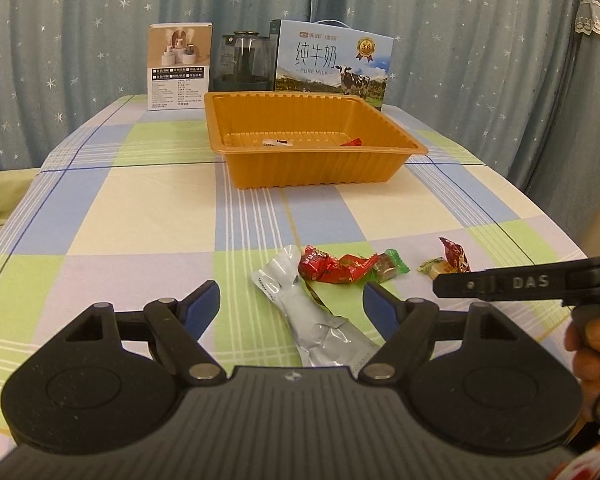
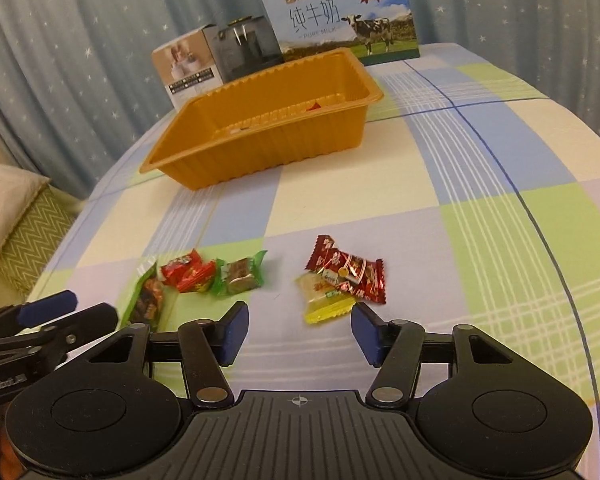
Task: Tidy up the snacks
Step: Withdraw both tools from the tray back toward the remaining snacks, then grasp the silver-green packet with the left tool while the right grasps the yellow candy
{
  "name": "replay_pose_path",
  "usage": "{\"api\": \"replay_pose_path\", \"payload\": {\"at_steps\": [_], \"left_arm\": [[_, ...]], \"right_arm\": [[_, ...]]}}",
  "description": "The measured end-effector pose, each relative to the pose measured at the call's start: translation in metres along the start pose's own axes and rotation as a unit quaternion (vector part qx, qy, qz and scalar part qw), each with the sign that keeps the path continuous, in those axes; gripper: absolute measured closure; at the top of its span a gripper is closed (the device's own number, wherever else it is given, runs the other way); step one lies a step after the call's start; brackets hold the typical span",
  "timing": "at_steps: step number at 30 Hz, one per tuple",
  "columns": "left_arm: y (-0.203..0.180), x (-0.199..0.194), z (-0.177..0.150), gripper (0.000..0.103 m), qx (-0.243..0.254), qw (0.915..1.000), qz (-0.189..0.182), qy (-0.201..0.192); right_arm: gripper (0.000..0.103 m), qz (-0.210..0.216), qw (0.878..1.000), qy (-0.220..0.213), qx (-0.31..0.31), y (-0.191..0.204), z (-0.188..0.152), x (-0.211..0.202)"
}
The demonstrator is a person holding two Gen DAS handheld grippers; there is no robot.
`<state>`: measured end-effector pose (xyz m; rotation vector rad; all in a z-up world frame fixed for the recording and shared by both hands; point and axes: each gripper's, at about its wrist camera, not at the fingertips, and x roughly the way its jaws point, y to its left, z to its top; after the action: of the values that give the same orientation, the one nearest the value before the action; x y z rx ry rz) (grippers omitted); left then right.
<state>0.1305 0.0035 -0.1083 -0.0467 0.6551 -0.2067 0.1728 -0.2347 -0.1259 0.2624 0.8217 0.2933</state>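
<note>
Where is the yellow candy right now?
In the right wrist view the yellow candy lies on the tablecloth just ahead of the right gripper, touching the dark red wrapper.

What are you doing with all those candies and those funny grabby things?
A person holds a grabber in each hand and is tidying snacks into the orange tray. A couple of pieces already lie in the tray. The left gripper has its fingers open around a silver pouch on the checked tablecloth, not squeezing it yet. The right gripper sits open just short of a yellow candy and a dark red packet. Red candies and a green-wrapped one wait nearby.
</note>
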Motion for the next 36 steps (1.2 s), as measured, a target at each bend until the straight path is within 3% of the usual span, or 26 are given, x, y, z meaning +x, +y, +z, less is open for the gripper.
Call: {"api": "replay_pose_path", "payload": {"at_steps": [5,15,17,19,26,36], "left_arm": [[0.002,0.004,-0.001,0.027,-0.007,1.0,-0.005,0.004],[0.002,0.009,-0.002,0.027,-0.01,0.9999,-0.006,0.009],[0.002,0.009,-0.003,0.027,-0.008,0.9999,-0.005,0.009],[0.002,0.008,-0.003,0.027,-0.009,0.9999,-0.004,0.009],[0.001,0.009,-0.003,0.027,-0.008,0.9999,-0.005,0.011],[-0.006,0.012,-0.005,0.027,0.001,0.9997,-0.013,0.02]], "right_arm": [[0.045,-0.01,1.0,-0.006,-0.016,0.002,0.006,0.013],[0.045,-0.028,0.993,-0.008,-0.11,0.021,0.004,0.03],[0.047,-0.036,0.99,-0.009,-0.138,0.026,0.001,0.033],[0.056,-0.041,0.986,-0.007,-0.164,0.031,-0.002,0.034],[0.069,-0.039,0.985,0.0,-0.166,0.036,-0.009,0.028],[0.074,-0.048,0.987,-0.008,-0.154,0.036,-0.012,0.018]]}}
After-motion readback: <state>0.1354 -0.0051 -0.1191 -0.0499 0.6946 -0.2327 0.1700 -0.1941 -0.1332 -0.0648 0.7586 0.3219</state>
